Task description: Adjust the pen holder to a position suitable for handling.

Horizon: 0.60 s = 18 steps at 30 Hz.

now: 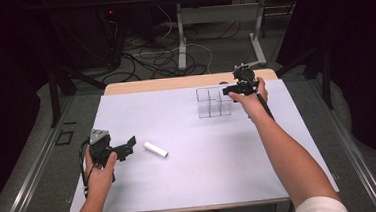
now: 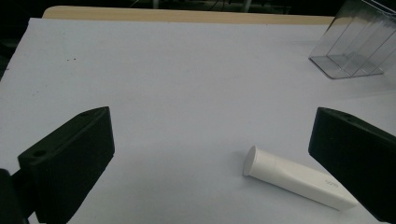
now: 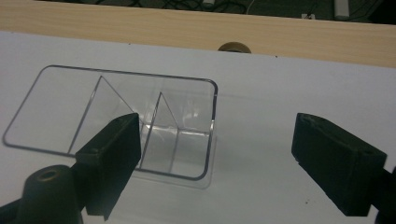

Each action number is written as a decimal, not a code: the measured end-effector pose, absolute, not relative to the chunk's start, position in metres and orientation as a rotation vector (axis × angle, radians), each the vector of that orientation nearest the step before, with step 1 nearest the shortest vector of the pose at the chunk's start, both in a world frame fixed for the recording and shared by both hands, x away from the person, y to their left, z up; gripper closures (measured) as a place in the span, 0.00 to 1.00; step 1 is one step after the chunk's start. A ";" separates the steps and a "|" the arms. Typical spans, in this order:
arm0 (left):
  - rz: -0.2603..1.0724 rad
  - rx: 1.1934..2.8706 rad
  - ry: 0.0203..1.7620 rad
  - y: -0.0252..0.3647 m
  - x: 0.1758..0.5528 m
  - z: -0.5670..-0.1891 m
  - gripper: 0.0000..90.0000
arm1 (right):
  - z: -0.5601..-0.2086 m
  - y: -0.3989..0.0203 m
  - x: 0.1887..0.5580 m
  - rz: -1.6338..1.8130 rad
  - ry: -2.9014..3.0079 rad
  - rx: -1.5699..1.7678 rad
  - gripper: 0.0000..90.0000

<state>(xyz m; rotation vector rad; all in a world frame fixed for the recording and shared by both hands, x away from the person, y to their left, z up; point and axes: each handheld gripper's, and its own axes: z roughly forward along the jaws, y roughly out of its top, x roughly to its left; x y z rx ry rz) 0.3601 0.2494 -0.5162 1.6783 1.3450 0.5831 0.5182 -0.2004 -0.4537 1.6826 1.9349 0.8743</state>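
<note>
One white tube (image 1: 156,149); one clear three-compartment organizer (image 1: 213,102); left claw (image 1: 126,146) and right claw (image 1: 231,89) both wide, holding nothing.

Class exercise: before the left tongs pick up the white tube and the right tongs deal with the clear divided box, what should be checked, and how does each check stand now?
1. Left tongs open wide enough for the white tube: ok.
2. Tube between the jaws: not ok, it lies off towards the right jaw.
3. Tube free of other things on the white mat: ok.
4. Right tongs empty: ok.
5. Clear divided box compartments empty: ok.
6. Box upright, open side up: ok.
</note>
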 end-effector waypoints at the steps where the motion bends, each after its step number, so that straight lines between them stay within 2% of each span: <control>1: 0.582 1.684 1.346 0.249 0.360 -0.516 0.00 | -0.456 -0.200 0.520 0.870 1.929 1.685 0.18; 6: 0.578 1.690 1.346 0.249 0.360 -0.517 0.00 | -0.467 -0.198 0.529 0.816 1.941 1.656 0.21; 7: 0.577 1.690 1.347 0.249 0.361 -0.517 0.00 | -0.470 -0.197 0.532 0.805 1.934 1.652 0.28; 8: 0.581 1.682 1.346 0.249 0.361 -0.517 0.00 | -0.470 -0.197 0.532 0.805 1.934 1.652 0.28; 10: 0.581 1.681 1.352 0.250 0.361 -0.517 0.00 | -0.474 -0.198 0.536 0.807 1.958 1.636 0.38; 18: 0.577 1.684 1.353 0.250 0.361 -0.517 0.00 | -0.487 -0.197 0.545 0.778 2.002 1.650 0.51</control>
